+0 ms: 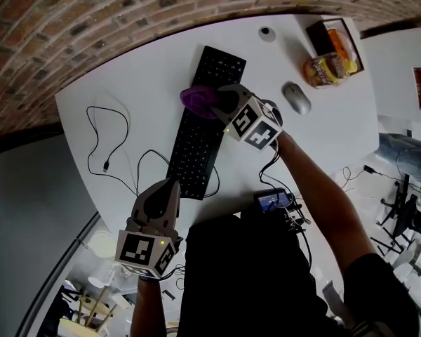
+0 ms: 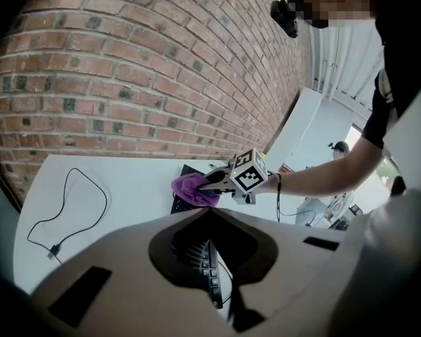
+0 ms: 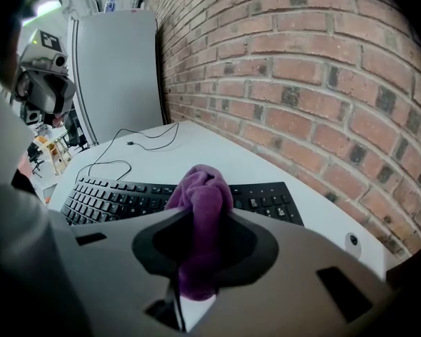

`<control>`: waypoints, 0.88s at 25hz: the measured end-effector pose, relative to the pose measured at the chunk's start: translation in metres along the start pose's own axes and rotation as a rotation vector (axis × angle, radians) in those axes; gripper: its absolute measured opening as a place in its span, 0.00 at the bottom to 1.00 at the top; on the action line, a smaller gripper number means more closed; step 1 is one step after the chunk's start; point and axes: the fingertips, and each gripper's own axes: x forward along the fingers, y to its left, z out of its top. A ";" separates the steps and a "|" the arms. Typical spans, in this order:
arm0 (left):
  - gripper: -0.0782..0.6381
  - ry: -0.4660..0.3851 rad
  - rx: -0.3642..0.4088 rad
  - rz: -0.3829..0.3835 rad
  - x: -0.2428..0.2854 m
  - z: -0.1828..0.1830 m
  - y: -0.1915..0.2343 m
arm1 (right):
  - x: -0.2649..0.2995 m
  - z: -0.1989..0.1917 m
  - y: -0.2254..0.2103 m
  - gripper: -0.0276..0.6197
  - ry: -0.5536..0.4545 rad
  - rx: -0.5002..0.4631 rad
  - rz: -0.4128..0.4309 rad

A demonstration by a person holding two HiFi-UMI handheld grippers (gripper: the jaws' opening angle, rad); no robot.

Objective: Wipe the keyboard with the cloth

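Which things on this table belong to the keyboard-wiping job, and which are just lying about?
In the job:
purple cloth, clamped in the right gripper
black keyboard

Lying about:
mouse
loose cable
snack box

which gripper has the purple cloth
The right gripper, over the keyboard, is shut on the purple cloth; the left gripper holds nothing.

Purple cloth (image 2: 195, 188) on black keyboard (image 2: 196, 251)

Purple cloth (image 1: 197, 100); black keyboard (image 1: 196, 146); white table (image 1: 140, 83); red-brown brick wall (image 1: 91, 20).
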 end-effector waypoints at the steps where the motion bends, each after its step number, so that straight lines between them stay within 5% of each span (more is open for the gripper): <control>1: 0.13 0.002 0.002 -0.001 0.001 0.000 0.000 | 0.001 0.000 -0.003 0.19 0.000 -0.002 -0.002; 22: 0.13 0.048 -0.004 0.009 0.014 -0.004 -0.002 | 0.010 0.007 -0.041 0.19 0.018 -0.002 -0.060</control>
